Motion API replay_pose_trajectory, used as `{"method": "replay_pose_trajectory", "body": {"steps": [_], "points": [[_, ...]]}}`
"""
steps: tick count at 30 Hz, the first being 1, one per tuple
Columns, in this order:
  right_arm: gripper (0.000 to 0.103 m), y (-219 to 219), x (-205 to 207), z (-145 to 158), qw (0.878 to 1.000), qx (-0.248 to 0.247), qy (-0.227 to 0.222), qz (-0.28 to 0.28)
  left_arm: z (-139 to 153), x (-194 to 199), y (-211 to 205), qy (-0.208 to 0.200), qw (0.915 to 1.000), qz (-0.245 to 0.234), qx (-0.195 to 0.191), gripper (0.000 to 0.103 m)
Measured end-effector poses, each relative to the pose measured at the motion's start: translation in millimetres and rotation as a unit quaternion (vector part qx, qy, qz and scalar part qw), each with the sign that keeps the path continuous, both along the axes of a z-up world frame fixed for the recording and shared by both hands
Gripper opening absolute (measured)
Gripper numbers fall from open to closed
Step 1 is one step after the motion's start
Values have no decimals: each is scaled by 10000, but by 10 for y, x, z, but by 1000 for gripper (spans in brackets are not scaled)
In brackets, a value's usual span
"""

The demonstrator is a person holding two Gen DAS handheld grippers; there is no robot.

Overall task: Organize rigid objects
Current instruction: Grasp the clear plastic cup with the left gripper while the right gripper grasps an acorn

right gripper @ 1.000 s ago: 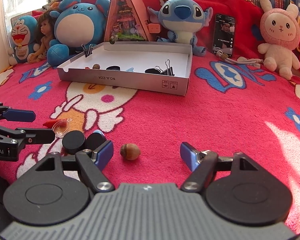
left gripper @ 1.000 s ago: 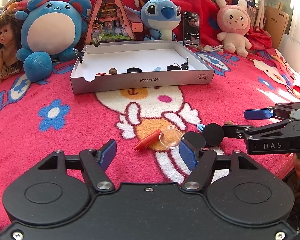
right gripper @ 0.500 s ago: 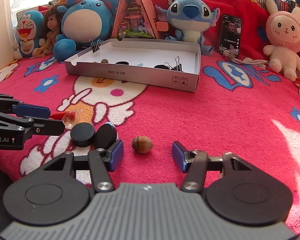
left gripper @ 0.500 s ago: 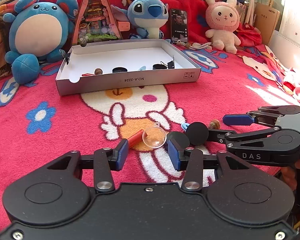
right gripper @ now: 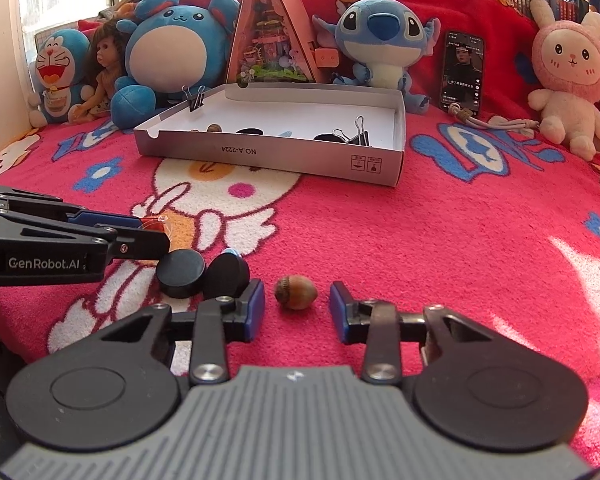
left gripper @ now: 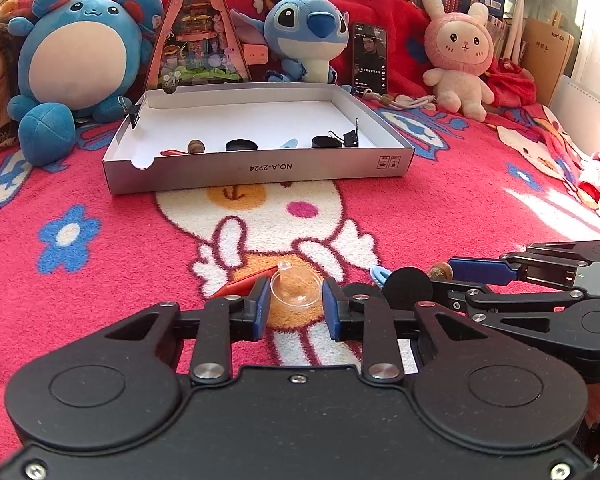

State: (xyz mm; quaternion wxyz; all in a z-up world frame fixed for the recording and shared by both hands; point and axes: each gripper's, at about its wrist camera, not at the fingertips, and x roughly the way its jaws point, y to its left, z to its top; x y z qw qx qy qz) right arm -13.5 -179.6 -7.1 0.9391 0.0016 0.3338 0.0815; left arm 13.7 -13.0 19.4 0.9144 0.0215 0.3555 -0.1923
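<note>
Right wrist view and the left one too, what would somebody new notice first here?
Probably the row of plush toys at the back of the red cartoon blanket, above all the blue Stitch plush behind the white cardboard box. Nearer, each gripper frames a small thing on the blanket: the right gripper stands open around an acorn, and the left gripper stands open around a clear round dish, beside two black discs.

A bed under a red cartoon blanket (right gripper: 440, 248) carries everything. At upper centre sits a white cardboard tray (right gripper: 284, 156), plush toys (right gripper: 172, 52) lined behind. Low in the frame lie an acorn (right gripper: 295, 291), two black discs (right gripper: 180, 273), and a clear dome (left gripper: 296, 289) beside a red stick (left gripper: 244, 282).
</note>
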Motion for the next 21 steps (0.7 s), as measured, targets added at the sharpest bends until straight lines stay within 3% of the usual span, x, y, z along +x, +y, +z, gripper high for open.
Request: {"method": "replay_pose_trajectory", "body": {"steps": [5,21], "points": [[28,-7,-10,10,10000,3,-43,-37,11,-25,-33,-129,9999,-52,75,27],[28,15,-25,51,9997,-51,-215,-83,39,-13,10,-243,9996,47,161,27]]}}
